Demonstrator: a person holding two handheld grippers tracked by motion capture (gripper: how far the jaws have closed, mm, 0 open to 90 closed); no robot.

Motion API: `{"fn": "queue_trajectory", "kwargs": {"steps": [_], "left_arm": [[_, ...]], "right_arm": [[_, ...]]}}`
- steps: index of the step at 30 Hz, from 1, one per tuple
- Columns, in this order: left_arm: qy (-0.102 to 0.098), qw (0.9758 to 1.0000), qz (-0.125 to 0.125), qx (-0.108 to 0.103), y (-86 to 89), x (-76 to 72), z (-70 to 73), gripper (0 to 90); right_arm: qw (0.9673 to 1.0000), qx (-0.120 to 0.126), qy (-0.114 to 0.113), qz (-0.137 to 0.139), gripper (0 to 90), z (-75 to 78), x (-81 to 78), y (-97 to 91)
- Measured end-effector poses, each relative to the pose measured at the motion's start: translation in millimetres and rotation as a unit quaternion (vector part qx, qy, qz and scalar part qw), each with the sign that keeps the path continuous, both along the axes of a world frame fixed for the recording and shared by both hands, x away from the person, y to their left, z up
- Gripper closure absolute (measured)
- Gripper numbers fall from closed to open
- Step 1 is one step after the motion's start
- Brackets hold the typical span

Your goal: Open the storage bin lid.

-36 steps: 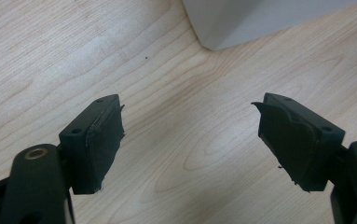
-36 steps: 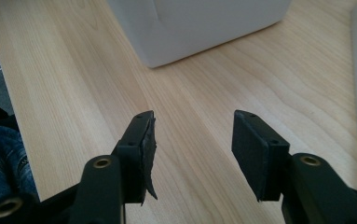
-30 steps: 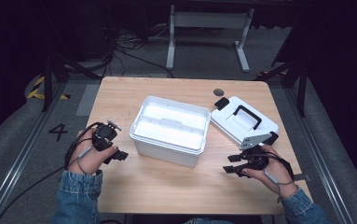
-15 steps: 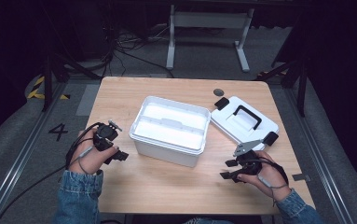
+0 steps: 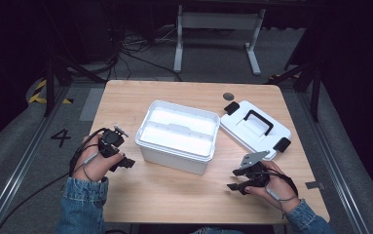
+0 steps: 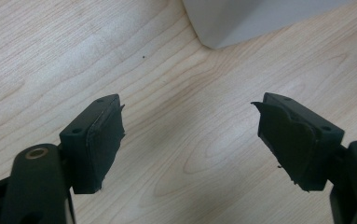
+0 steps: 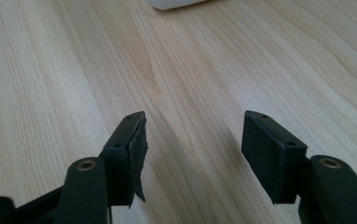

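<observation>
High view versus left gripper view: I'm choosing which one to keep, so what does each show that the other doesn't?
High view alone: the lid with its black handle lying right of the open white box, both hands, and the right tongs, open.

Left gripper view alone: the worn pads of the left tongs close up, open, nothing between them.

Both: the wooden table and the box's corner.

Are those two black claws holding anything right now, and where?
Nothing is held. The left gripper and right gripper both stand open over bare table, beside the open white box.
</observation>
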State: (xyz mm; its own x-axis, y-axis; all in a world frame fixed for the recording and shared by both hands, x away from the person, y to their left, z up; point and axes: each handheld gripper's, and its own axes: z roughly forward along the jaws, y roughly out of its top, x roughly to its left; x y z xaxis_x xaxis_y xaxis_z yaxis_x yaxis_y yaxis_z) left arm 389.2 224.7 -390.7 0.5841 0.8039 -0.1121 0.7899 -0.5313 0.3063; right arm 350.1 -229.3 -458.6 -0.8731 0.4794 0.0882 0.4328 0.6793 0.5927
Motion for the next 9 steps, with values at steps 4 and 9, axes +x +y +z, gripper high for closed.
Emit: {"fn": "queue_trajectory", "kwargs": {"steps": [4, 9], "left_arm": [[-0.001, 1.0, 0.001, -0.001, 0.4, -0.1, -0.1, 22.9], [-0.006, 1.0, -0.003, 0.004, 1.1, 0.1, 0.4, 22.8]], "right_arm": [[1.0, -0.003, -0.002, -0.002, 41.3, -1.4, 1.0, -0.6], [1.0, -0.003, 0.0, -0.001, 40.8, -2.6, 1.1, 0.3]]}}
